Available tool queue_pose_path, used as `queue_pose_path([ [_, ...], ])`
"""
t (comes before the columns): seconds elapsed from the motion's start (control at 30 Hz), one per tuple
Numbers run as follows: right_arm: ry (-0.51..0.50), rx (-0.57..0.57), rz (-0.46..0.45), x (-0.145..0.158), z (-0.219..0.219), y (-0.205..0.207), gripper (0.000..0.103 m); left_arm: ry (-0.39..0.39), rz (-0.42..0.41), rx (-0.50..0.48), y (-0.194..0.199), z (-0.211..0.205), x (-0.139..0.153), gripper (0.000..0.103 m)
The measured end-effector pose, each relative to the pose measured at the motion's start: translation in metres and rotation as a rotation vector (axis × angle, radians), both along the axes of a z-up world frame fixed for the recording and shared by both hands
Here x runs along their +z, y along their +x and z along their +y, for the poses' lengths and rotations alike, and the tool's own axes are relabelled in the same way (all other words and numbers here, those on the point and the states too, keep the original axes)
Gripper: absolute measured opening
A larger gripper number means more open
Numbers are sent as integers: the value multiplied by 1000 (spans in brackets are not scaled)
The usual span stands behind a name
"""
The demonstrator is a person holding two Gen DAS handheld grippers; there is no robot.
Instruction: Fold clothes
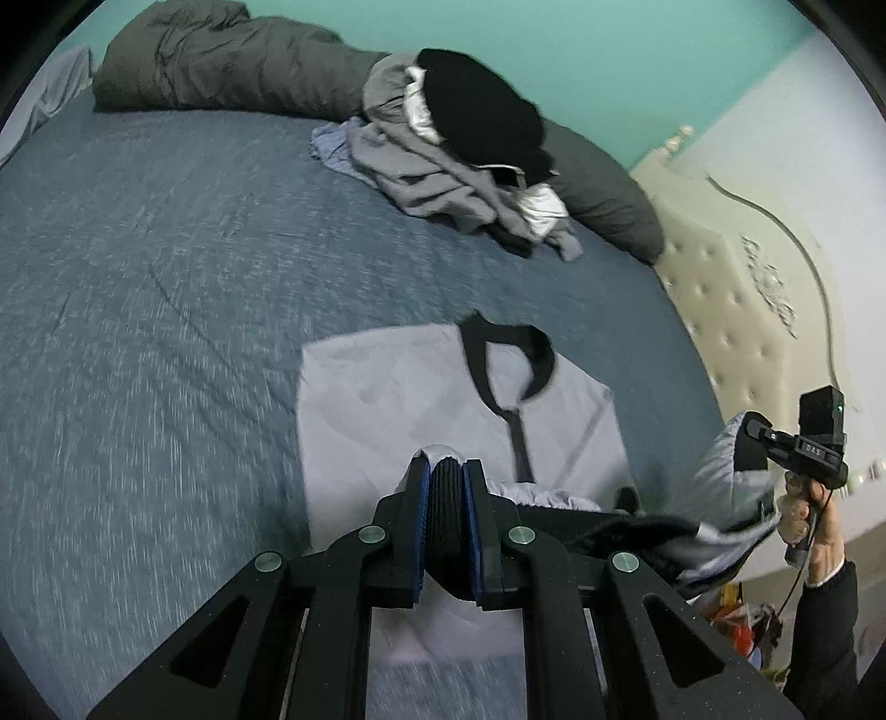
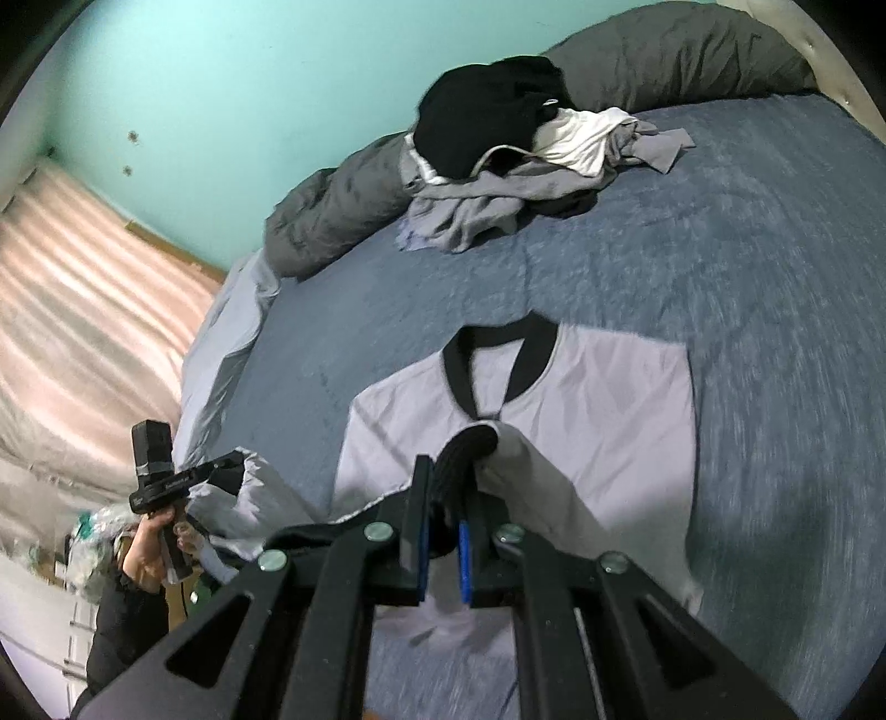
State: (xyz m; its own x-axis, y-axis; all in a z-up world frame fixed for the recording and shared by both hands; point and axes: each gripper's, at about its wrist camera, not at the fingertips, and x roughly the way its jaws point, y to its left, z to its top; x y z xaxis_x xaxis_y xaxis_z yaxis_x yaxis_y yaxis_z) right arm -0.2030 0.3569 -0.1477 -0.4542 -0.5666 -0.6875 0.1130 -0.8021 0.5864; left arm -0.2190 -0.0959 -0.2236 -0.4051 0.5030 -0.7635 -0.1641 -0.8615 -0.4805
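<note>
While a pale lavender jacket (image 1: 404, 393) with a black collar (image 1: 534, 354) lies collar-away on a blue bedspread (image 1: 138, 277), two hand-held grippers lift its near edge. The left gripper (image 1: 446, 476) is clamped tight on a bunched piece of the jacket's black ribbed hem (image 1: 446, 515), and the right gripper (image 2: 443, 487) is likewise closed on a dark fold of the same hem, with pale fabric draped over its right finger. Each camera catches the other tool at the frame's edge, held in a hand (image 1: 805, 512) with a dark sleeve. Farther up the bed, a heap of black, grey and white clothes (image 2: 498, 144) rests against a grey pillow (image 2: 675, 50), near a teal wall (image 2: 221, 83).
</note>
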Motion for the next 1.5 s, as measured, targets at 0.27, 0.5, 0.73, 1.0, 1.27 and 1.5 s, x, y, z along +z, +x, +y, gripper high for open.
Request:
queue_pose_path([
  [0.27, 25, -108, -87, -77, 20, -112, 9, 1, -90, 102, -102, -11, -85, 16],
  [0.5, 46, -176, -117, -135, 29, -159, 22, 25, -145, 154, -140, -8, -145, 28],
  [0.73, 98, -236, -2, -124, 53, -147, 50, -13, -5, 195, -134, -20, -124, 60],
  [1.0, 334, -41, -15, -148, 26, -133, 50, -125, 49, 89, -122, -7, -121, 60],
  [1.27, 372, -2, -73, -196, 16, -137, 49, -198, 65, -3, -117, 10, -149, 60],
  [1.5, 414, -39, 29, -189, 13, -118, 6, -227, 118, -35, -109, 22, -145, 28],
])
